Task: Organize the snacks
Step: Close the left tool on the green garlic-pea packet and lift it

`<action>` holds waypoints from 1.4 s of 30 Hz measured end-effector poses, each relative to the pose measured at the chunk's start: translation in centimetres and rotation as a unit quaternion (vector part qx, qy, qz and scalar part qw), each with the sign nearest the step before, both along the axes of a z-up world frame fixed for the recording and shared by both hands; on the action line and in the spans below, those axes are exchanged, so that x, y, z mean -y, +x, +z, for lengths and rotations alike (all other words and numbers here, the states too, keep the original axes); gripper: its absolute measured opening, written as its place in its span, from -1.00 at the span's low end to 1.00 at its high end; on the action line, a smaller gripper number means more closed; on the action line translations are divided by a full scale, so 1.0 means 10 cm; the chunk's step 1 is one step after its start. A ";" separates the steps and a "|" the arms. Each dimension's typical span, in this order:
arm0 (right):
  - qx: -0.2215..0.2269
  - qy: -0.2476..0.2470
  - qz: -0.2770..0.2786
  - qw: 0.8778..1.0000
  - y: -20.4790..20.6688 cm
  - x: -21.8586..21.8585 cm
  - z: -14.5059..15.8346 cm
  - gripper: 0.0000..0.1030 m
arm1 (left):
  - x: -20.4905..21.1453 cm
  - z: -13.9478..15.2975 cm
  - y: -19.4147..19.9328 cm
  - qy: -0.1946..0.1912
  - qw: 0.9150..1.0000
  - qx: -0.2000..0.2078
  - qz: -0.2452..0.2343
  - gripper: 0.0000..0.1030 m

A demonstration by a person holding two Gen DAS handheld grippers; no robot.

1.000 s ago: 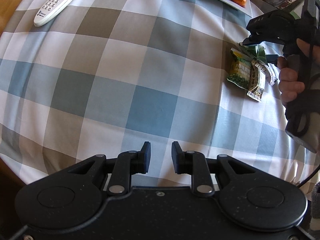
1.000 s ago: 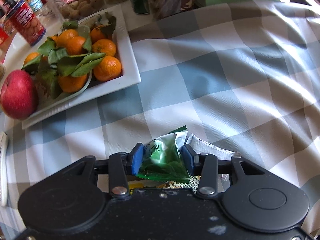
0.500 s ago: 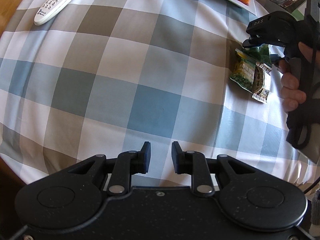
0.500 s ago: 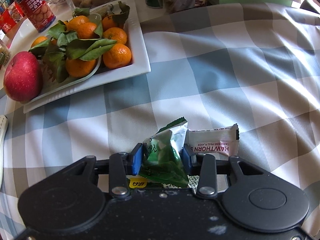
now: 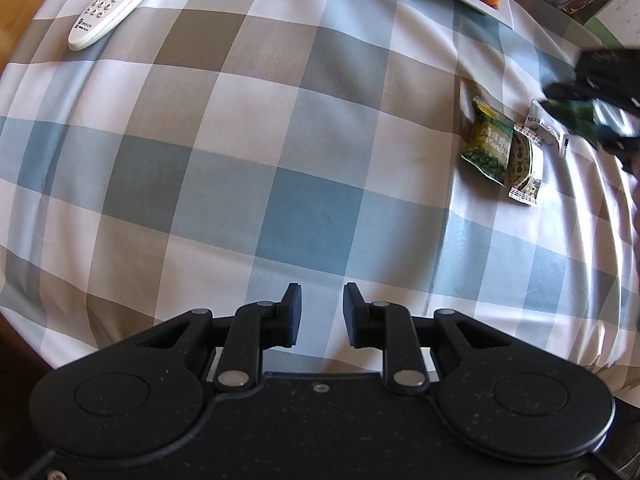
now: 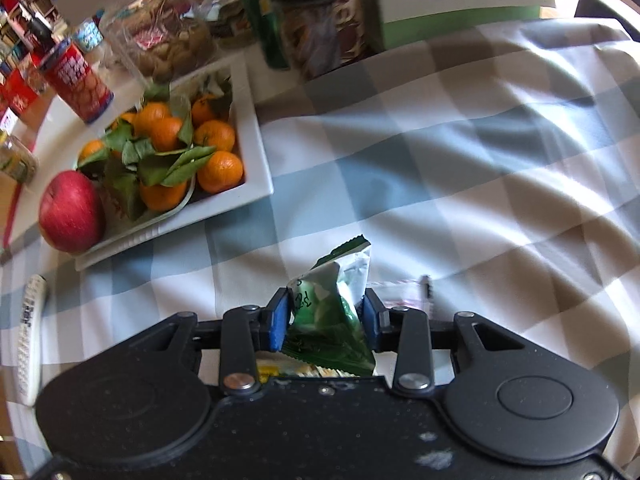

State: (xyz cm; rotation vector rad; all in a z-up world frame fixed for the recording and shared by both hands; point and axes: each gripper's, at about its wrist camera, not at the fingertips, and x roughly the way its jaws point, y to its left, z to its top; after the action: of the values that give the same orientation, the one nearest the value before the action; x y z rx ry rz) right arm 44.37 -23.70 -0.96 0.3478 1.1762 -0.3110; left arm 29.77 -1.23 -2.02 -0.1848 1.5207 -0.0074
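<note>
Lifted since a moment ago, my right gripper [image 6: 325, 322] now clamps the green packet [image 6: 330, 320] clear of the checked cloth [image 5: 280, 140]. Two packets [image 5: 502, 148] lie on the cloth below it. My left gripper [image 5: 319, 314] hovers, fingers apart, holding nothing.

Four snack packets [image 5: 488, 145], one remote [image 5: 116, 4], one apple [image 6: 71, 213], one fruit dish [image 6: 252, 148].

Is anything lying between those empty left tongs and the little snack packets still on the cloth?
Nothing visible does. Between the left tongs and the green snack packet with its brown-and-white neighbour lies only bare checked tablecloth. The white remote control sits far off to the other side.
</note>
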 end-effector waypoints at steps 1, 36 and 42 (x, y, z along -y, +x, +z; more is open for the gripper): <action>0.000 0.003 -0.001 1.000 -0.06 0.04 0.03 -0.25 | 0.00 0.00 0.00 0.001 1.000 0.000 0.000 -0.36; -0.084 0.066 0.024 0.994 -1.79 0.32 -0.22 -0.25 | 0.39 -0.34 -0.05 0.105 0.994 0.017 -0.038 -0.36; -0.108 0.102 0.025 0.989 -1.80 0.30 -0.29 -0.25 | 0.41 -0.36 -0.12 0.098 0.994 0.033 -0.043 -0.36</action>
State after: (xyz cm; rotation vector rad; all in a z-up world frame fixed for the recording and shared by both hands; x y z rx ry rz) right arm 26.40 -26.71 -3.87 0.4706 1.4324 -0.1885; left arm 28.61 -5.36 -5.59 0.0369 1.4518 0.0667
